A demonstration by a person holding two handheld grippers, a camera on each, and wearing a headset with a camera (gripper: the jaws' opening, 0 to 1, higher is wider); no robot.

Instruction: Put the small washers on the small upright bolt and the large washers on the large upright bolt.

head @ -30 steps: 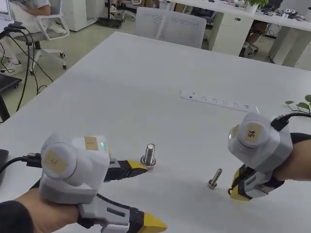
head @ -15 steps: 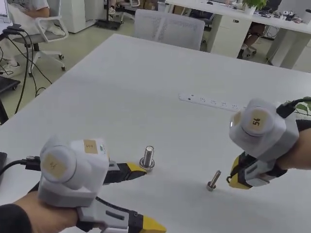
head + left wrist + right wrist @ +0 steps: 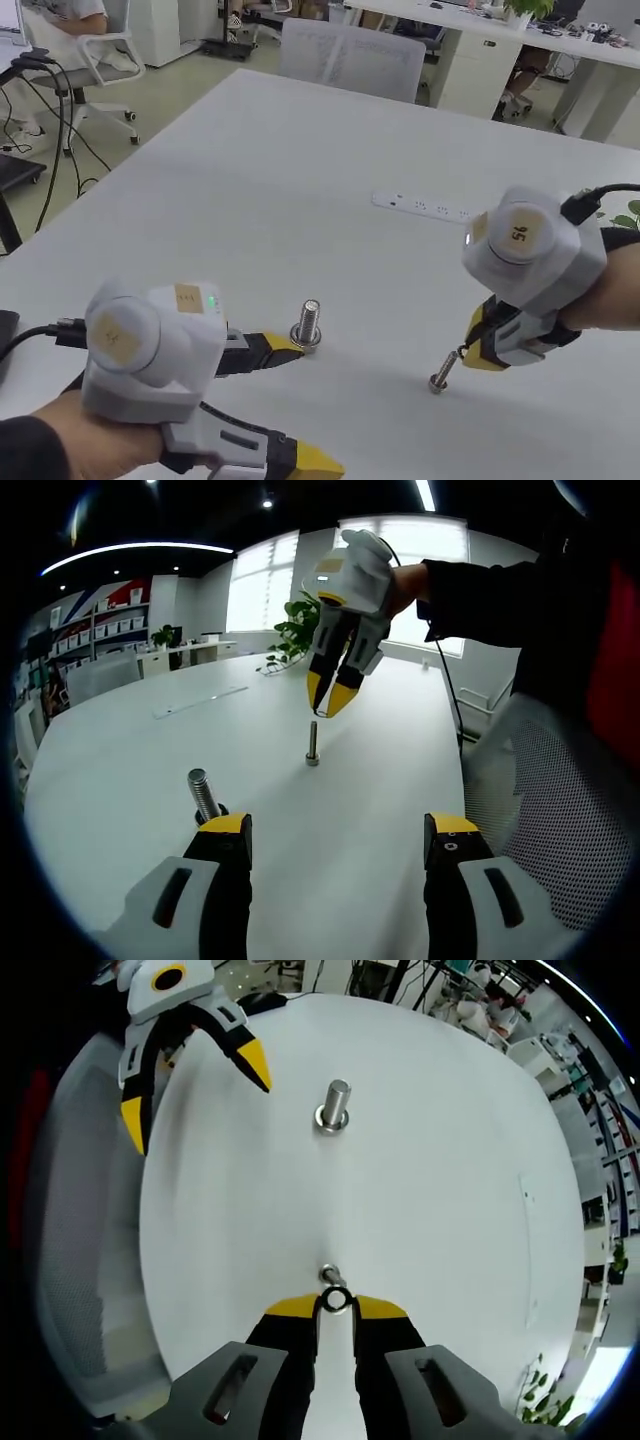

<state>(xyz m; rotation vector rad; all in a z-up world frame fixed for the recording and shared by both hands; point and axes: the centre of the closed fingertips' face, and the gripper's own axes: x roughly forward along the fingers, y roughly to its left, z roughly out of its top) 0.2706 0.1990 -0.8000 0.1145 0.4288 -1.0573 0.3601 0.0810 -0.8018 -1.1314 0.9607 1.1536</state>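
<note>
Found the left gripper (image 3: 308,405) released, jaws spread wide, at the near edge of the bench (image 3: 300,180) — with the large bolt (image 3: 307,324) upright just beside one jaw tip. Further right, toward the near-right corner, saw the small bolt (image 3: 443,371) standing and the right gripper (image 3: 478,345) clenched on a small washer (image 3: 335,1300) just above its top.

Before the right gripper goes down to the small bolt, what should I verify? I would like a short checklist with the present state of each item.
1. The right gripper holds the small washer: ok.
2. The small bolt stands upright: ok.
3. The washer hole is in line with the bolt tip: cannot tell.
4. The left gripper is open and apart from the small bolt: ok.
5. The large bolt stands upright: ok.
</note>
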